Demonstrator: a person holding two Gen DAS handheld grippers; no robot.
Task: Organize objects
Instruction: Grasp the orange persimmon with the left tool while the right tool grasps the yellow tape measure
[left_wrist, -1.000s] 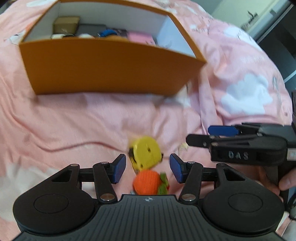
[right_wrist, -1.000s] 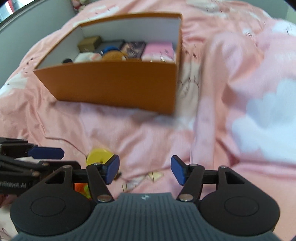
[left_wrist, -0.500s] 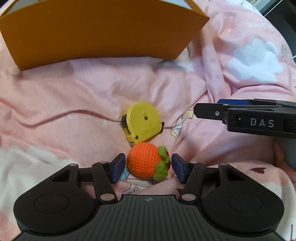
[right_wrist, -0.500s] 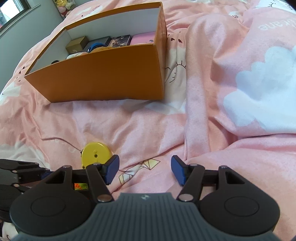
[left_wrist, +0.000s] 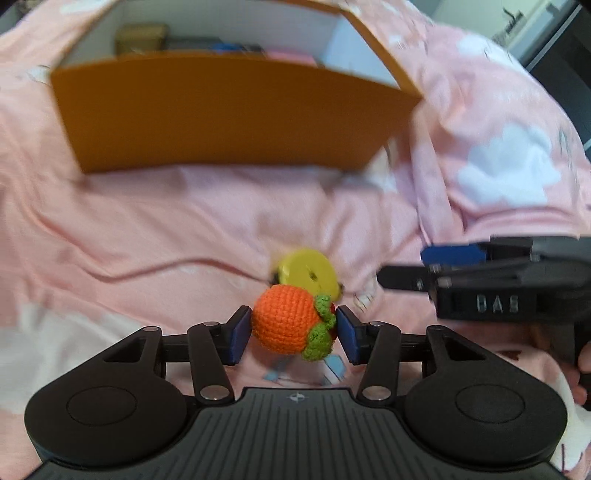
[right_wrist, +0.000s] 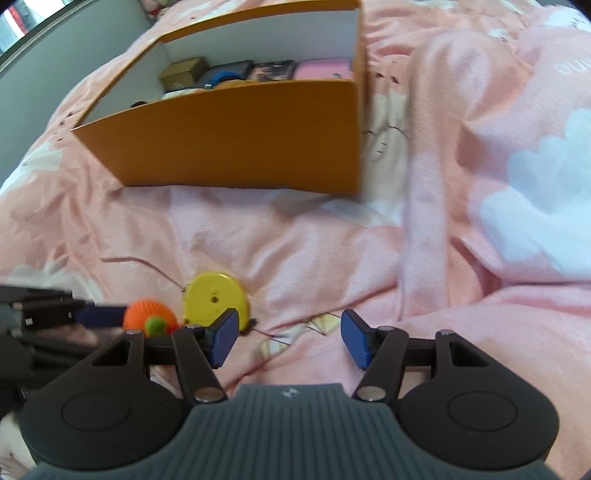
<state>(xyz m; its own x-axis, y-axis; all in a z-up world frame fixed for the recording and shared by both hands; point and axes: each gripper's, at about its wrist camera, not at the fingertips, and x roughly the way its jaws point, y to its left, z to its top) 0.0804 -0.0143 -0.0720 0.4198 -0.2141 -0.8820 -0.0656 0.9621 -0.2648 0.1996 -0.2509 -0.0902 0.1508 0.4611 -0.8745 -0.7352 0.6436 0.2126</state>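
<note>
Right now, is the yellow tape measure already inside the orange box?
No, the yellow tape measure lies on the pink blanket, in front of the orange box and apart from it.

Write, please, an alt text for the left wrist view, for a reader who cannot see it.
The left gripper holds an orange crocheted fruit between its blue pads. A yellow tape measure lies just beyond it on the pink bedsheet, the orange box stands farther back, and the right gripper reaches in from the right.
</note>
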